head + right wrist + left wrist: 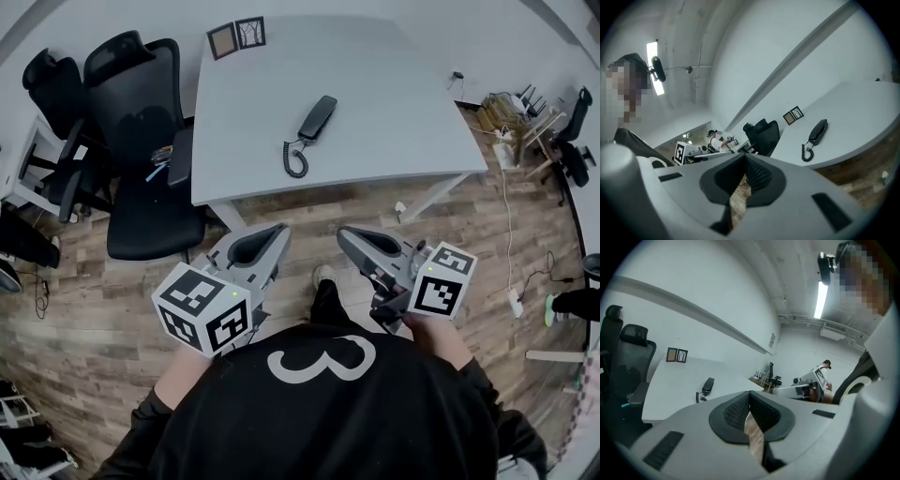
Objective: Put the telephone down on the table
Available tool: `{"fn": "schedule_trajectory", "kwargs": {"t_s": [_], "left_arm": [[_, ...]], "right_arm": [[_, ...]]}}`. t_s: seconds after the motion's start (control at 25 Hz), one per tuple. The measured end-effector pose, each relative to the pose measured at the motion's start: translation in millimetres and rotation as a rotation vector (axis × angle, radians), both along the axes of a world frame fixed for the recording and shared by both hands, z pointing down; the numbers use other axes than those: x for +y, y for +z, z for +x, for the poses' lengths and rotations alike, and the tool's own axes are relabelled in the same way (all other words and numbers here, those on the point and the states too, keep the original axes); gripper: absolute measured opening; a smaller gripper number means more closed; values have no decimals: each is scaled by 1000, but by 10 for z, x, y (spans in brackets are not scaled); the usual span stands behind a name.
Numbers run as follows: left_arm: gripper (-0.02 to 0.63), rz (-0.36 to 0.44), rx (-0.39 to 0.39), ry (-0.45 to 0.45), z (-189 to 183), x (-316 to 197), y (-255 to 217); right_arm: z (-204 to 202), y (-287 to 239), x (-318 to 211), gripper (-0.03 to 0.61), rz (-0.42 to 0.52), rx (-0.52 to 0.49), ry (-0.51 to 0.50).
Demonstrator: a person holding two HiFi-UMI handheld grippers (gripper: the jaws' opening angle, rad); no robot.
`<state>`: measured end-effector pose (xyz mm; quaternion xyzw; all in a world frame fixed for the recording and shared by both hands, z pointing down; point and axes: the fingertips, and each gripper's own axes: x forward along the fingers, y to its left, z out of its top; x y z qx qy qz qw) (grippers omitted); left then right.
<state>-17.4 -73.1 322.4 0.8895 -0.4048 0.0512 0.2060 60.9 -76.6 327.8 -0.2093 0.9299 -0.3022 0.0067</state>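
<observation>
Head view: black corded telephone handset (317, 119) lying flat mid grey table (403, 94), coiled cord at its near-left end. Left gripper (274, 234) + right gripper (349, 236) both clenched on nothing, near body, well apart from table. Looks done imo. Hang back, don't snag cord.

Two black office chairs (131, 122) stand together at left; two small picture frames (236, 37) — side by side, upright; a white cable (508, 225) trails across the wood-plank floor (94, 309) at right.
</observation>
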Motion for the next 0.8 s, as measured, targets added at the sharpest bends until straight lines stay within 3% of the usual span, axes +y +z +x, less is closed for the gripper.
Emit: {"fn": "schedule_trajectory", "kwargs": {"t_s": [0.4,0.8], "left_arm": [[12,-45,24,0,31,1,115],[12,-57,-7,8,68,28,129]], "right_arm": [[30,129,-13,9,-33,-1,3],[12,100,15,9,-38,0,-5]]}}
